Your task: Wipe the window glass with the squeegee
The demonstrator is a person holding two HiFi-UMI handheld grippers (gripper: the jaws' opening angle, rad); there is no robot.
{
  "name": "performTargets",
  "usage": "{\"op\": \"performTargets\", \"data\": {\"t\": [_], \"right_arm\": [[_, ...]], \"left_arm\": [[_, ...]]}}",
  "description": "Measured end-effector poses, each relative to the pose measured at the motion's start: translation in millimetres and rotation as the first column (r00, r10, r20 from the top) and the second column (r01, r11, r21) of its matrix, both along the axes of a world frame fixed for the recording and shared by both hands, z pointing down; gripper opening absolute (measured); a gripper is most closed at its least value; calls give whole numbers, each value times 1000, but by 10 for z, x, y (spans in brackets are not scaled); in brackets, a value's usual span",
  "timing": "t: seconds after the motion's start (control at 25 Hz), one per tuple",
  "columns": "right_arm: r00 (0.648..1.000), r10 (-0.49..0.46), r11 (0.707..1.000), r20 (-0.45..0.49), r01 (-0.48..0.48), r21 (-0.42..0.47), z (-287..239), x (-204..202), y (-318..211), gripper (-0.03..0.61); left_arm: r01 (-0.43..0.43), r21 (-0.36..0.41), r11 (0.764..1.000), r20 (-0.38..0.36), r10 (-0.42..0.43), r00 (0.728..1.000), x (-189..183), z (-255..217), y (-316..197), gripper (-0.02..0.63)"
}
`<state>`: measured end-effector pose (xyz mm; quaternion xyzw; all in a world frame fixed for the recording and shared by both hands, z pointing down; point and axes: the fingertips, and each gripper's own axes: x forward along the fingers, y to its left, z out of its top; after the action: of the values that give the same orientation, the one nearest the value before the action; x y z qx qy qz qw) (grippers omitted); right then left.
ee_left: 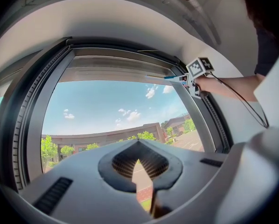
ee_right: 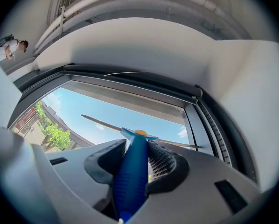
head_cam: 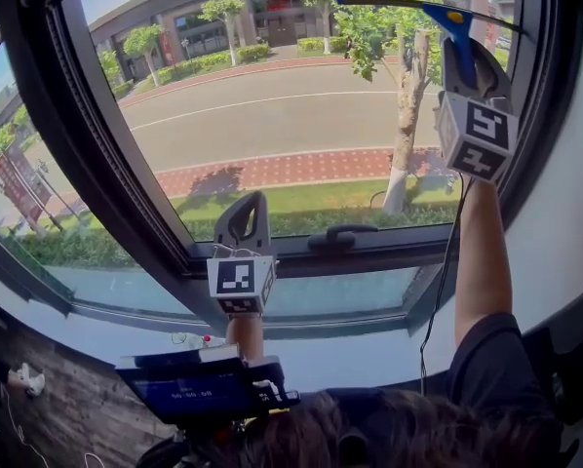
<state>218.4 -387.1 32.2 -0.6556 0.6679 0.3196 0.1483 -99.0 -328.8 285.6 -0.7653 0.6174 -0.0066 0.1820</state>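
The window glass [head_cam: 272,115] fills the head view, with a street and trees behind it. My right gripper [head_cam: 464,52] is raised to the pane's top right corner, shut on the blue handle of the squeegee [head_cam: 455,29]. Its thin blade lies along the top edge of the glass. In the right gripper view the squeegee [ee_right: 132,171] runs up between the pads of the right gripper [ee_right: 135,157]. My left gripper [head_cam: 243,224] hangs low at the pane's bottom edge, shut and holding nothing. From the left gripper [ee_left: 140,171] I see the squeegee [ee_left: 170,77] far up at the right.
A black window handle [head_cam: 342,234] lies on the lower frame just right of my left gripper. The thick black frame [head_cam: 97,154] slants down the left side. A dark device with a blue screen [head_cam: 206,390] sits below. A cable [head_cam: 438,281] hangs from my right gripper.
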Motion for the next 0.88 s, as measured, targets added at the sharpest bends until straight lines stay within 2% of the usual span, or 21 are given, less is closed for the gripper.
{"op": "performTargets", "data": {"t": [0.88], "right_arm": [[1000, -4, 993, 6, 5, -114, 799, -17, 61, 143]], "left_arm": [[-38, -26, 999, 1, 39, 999, 96, 94, 28, 0]]}}
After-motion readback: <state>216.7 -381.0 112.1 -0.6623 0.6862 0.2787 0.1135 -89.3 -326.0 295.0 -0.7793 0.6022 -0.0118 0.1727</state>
